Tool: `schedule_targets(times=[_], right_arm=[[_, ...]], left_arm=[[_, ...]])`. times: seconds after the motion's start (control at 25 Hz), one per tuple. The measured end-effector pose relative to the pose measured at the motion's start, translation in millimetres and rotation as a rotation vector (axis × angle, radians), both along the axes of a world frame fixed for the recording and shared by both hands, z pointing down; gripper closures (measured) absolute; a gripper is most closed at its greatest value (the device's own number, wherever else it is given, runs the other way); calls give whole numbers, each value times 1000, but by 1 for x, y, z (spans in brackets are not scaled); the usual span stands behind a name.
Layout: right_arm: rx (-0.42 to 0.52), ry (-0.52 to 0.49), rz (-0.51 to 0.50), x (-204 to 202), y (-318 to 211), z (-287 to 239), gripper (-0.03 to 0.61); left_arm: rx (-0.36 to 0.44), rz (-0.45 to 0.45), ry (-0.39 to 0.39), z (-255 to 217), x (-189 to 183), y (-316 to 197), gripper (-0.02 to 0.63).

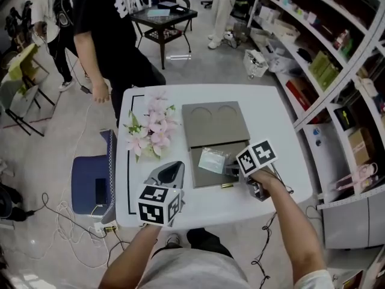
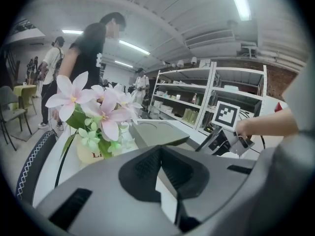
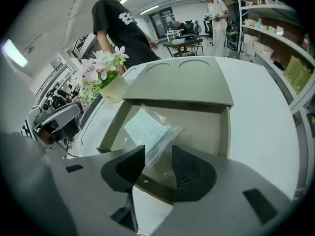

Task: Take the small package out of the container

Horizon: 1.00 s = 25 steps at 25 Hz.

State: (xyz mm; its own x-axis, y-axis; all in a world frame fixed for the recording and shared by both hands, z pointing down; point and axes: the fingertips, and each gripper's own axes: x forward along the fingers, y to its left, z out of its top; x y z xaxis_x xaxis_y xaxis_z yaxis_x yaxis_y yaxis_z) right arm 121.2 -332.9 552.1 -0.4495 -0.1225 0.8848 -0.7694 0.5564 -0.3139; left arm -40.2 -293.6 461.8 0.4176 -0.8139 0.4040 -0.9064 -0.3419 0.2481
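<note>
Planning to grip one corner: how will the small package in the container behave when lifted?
The small package looks like thin, crinkled clear film round a flat insert, so probably light and floppy, drooping from a corner. The glossy film may slip.

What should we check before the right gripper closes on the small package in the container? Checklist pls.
1. The container is open, lid lying flat behind it: ok.
2. The small package lies loose on the container floor with nothing on top of it: ok.
3. The package's plastic edge is between the right gripper jaws: ok.
4. Pads pressing on the package: not ok, the jaws stand apart.
5. The left gripper is out of the way: ok, shut and empty, near the flowers.
6. Enough of the package is in the bite for a firm hold: cannot tell.
</note>
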Motion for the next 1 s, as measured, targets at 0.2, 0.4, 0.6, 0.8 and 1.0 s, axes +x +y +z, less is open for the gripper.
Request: schedule_targets(times=[0.2, 0.4, 0.6, 0.8, 1.0], right_arm=[[-74, -7, -8, -5, -3, 10, 411], [-85, 37, -36, -2, -5, 20, 552], [-84, 32, -65, -7, -2, 21, 571], [-57, -5, -40, -6, -4, 13, 572], [10, -50, 3, -5, -4, -3, 572]], left_arm=[[-3, -29, 0, 1, -8, -5, 612], [-8, -54, -3, 2, -16, -9, 612], [-14, -59, -5, 4, -19, -10, 612], [-10, -43, -9, 3, -15, -9, 612], [-4, -22, -14, 0, -12, -6, 612]])
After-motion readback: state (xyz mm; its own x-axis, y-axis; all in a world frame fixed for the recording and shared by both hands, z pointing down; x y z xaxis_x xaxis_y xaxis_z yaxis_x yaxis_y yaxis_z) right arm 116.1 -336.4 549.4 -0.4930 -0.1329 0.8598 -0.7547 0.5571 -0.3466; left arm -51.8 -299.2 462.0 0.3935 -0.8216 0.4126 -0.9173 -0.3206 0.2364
